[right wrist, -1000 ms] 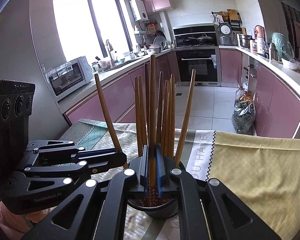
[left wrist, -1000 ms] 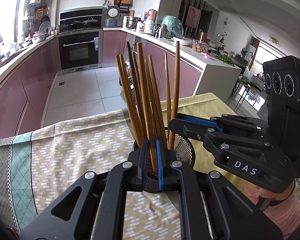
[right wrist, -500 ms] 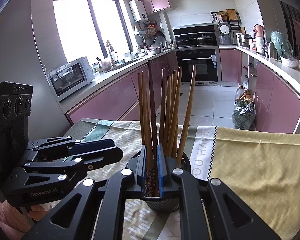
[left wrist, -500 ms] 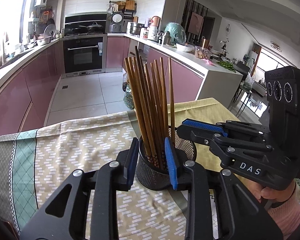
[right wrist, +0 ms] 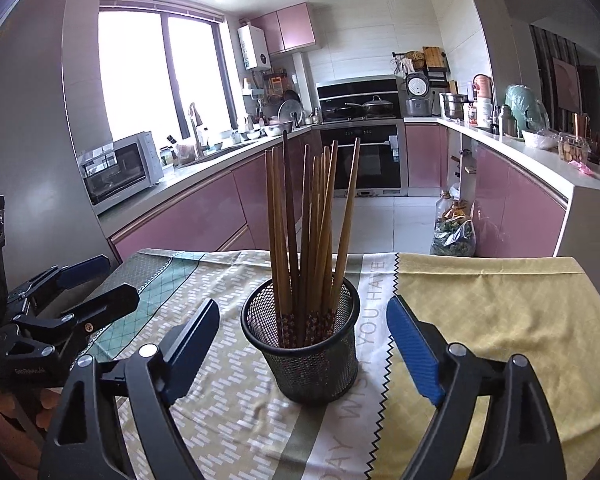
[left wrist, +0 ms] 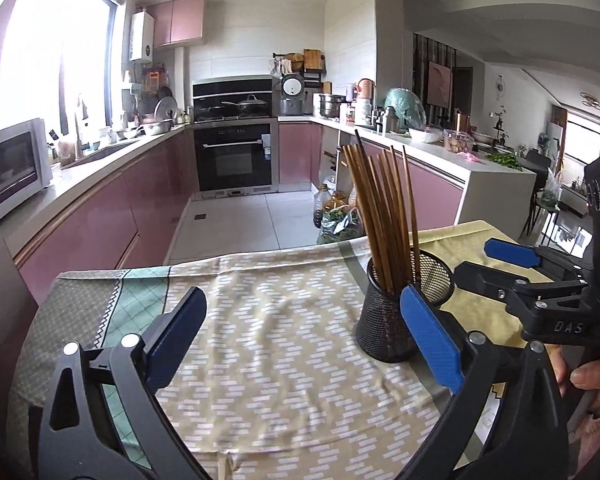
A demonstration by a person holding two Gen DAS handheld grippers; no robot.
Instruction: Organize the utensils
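A black mesh holder (right wrist: 304, 344) stands upright on the tablecloth with several wooden chopsticks (right wrist: 312, 232) upright in it. My right gripper (right wrist: 302, 340) is open and empty, with the holder between its spread blue fingers and touching neither. My left gripper (left wrist: 300, 332) is open and empty; the holder (left wrist: 404, 308) stands just beyond its right finger with the chopsticks (left wrist: 384, 216) leaning left. Each gripper shows in the other's view: the right gripper (left wrist: 512, 268) at the right edge, the left gripper (right wrist: 76, 292) at the left edge.
A patterned cloth (left wrist: 284, 340) with a yellow part (right wrist: 496, 320) covers the table. The table's far edge drops to the tiled kitchen floor (left wrist: 236, 224). Pink cabinets, an oven and counters lie beyond.
Both grippers have let go of chopsticks, opened wide and drawn back. The chopsticks now stand loose in the holder.
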